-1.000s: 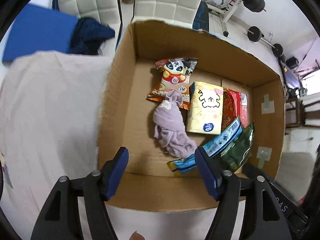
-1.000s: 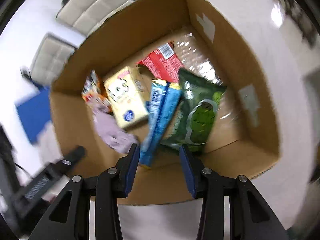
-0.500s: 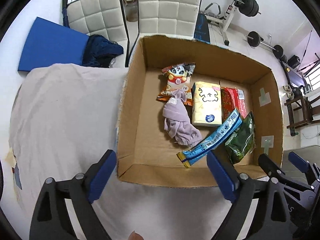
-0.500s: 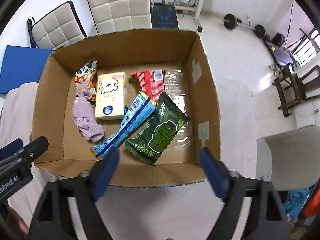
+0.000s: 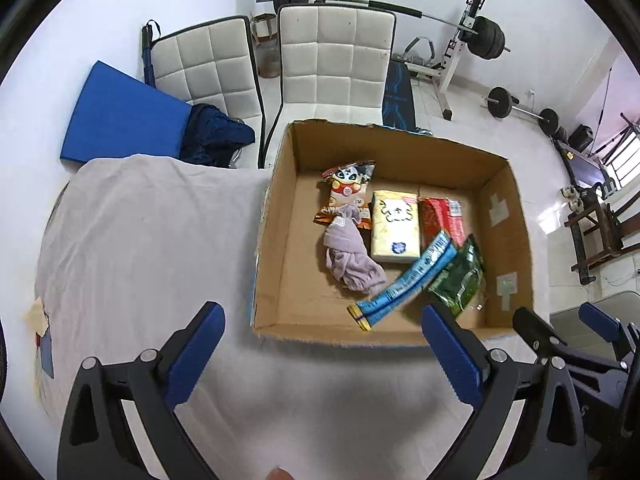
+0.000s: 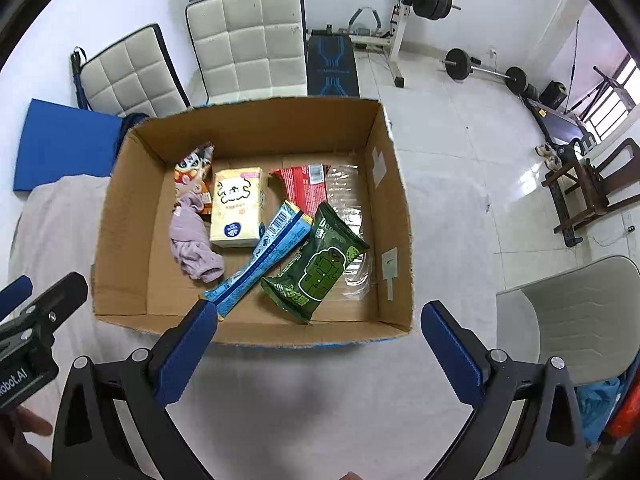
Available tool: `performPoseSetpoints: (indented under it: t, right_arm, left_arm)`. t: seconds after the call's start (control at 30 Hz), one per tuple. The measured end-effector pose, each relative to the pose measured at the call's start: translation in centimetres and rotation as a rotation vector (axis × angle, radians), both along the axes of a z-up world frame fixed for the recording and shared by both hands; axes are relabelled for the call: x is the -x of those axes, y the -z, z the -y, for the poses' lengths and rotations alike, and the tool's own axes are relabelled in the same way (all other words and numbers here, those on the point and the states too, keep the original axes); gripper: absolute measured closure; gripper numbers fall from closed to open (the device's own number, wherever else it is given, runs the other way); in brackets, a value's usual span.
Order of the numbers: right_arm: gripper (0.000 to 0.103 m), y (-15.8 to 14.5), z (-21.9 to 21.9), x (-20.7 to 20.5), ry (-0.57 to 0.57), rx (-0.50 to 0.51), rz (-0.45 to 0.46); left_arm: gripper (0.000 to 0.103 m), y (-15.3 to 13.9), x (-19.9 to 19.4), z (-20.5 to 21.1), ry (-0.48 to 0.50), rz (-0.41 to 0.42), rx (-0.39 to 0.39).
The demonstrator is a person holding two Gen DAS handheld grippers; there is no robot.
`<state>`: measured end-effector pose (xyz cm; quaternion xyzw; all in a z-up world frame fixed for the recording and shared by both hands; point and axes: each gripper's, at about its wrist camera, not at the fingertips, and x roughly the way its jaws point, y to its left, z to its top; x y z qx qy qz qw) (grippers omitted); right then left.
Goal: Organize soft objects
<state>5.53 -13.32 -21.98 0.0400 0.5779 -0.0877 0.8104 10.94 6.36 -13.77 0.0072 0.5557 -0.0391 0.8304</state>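
White walls and a pale tiled floor frame a home-gym corner, with a barbell rack [image 6: 404,4] and two padded white chairs [image 5: 336,60] at the far side. On the cloth-covered tabletop [image 5: 140,240] stands an open cardboard box [image 6: 392,208], and all the soft things lie on its floor. At the far left is a cartoon snack bag [image 6: 194,172], with a crumpled lilac cloth [image 6: 192,244] overlapping its near end. Just right of them sits a yellow tissue pack [image 6: 238,210], then a red packet [image 6: 304,186] beside crinkled clear plastic [image 6: 348,200]. A long light-blue packet [image 6: 264,260] lies slantwise toward the near wall, and a dark green packet [image 6: 316,270] lies just right of it.

Both tongs hang above the near edge of the box. The left tongs [image 5: 322,336] have just been opening and now stand spread wide with nothing between the blue pads. The right tongs [image 6: 318,336] have likewise just been opening and stand released, gripping nothing.
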Motion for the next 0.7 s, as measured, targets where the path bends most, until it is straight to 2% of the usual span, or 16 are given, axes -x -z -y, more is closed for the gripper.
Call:
performPoseSetpoints:
  t: [0.33,0.5,0.7]
  right_arm:
    - [0.0,-7.4,0.5,7.0,-0.022,-0.013,0.126]
    - [0.0,-11.1,0.3,11.0,-0.038,-0.048,0.163]
    - [0.0,-15.6,0.3,15.7,-0.045,-0.076,0.199]
  left_arm:
    - [0.002,-6.7,6.9,0.8,0.013,0.125,-0.05]
    - [0.002,-10.2,10.1,0.5,0.019,0.167,-0.023]
    - [0.002,-13.0,13.0,0.3,0.031,0.181,0.008]
